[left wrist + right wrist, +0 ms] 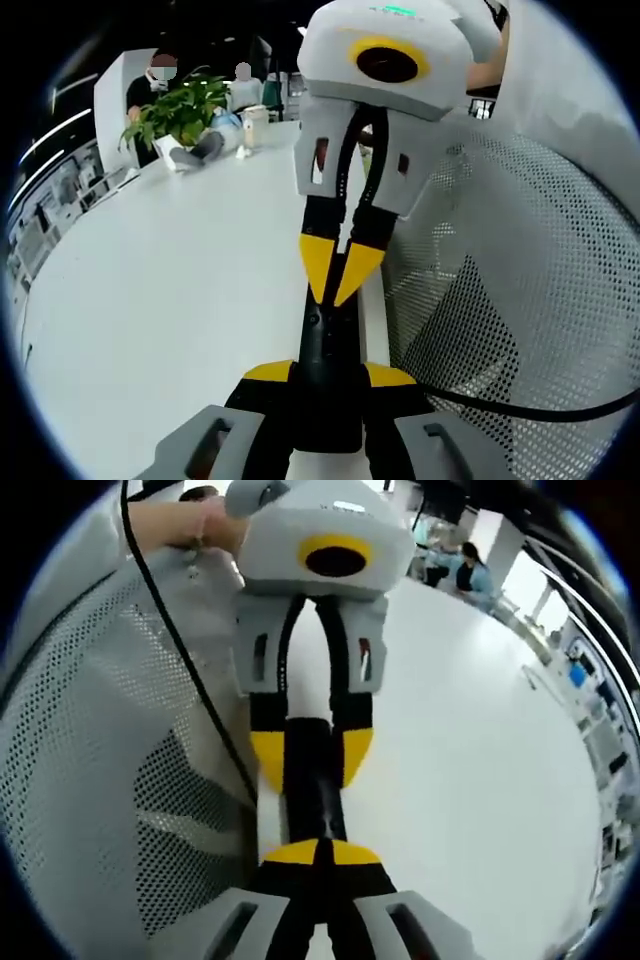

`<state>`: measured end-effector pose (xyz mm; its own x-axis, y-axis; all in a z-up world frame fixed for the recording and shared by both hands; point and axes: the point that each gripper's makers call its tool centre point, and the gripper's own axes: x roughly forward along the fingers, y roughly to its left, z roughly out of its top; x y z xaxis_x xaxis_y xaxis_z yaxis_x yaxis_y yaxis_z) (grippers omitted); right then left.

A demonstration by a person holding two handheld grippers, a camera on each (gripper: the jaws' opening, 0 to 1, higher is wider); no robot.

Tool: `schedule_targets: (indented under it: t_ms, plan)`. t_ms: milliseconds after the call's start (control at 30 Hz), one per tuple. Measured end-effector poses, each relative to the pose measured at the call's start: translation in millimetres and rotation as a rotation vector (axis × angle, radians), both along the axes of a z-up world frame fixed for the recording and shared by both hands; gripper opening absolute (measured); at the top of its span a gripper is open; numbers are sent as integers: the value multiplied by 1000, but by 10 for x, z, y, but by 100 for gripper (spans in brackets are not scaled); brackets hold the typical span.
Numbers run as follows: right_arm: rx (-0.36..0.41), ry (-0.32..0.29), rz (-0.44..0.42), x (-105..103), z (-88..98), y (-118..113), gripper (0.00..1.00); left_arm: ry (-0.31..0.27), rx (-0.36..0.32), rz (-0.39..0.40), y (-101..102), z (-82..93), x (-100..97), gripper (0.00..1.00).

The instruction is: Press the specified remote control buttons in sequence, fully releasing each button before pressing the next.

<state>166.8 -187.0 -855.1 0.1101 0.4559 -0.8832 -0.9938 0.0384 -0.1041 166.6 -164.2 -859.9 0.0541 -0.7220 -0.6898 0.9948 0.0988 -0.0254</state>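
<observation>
My left gripper point(330, 375) is shut on a slim black remote control point(328, 345), one yellow-tipped jaw on each long side. Seen in the right gripper view, the same left gripper point(310, 755) comes down from the top and clamps the remote point(312, 785). My right gripper point(320, 853) is shut, its yellow tips pressed together with nothing between them. Its joined tips point(338, 285) rest point-first on the remote's upper face. The buttons are too dark to make out. The remote hangs over the white table point(180, 300).
A white perforated mesh panel point(520, 300) stands close beside the grippers, with a black cable point(190, 660) running across it. A hand point(195, 530) holds the left gripper. At the table's far end are a potted plant point(180, 110), small items and seated people.
</observation>
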Motion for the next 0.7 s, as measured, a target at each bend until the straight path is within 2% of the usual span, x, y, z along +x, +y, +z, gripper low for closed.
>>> schedule_targets:
  t_ms: [100, 167, 467, 700]
  plan:
    - [-29, -29, 5, 28, -11, 4, 0, 3, -1, 2, 0, 1, 1, 24]
    - [-32, -27, -11, 34, -7, -3, 0, 3, -1, 2, 0, 1, 2, 24]
    - [39, -33, -54, 33, 23, -21, 0, 5, -4, 4, 2, 1, 3, 24]
    - [43, -14, -49, -20, 26, -32, 0, 4, -4, 3, 3, 0, 2, 24]
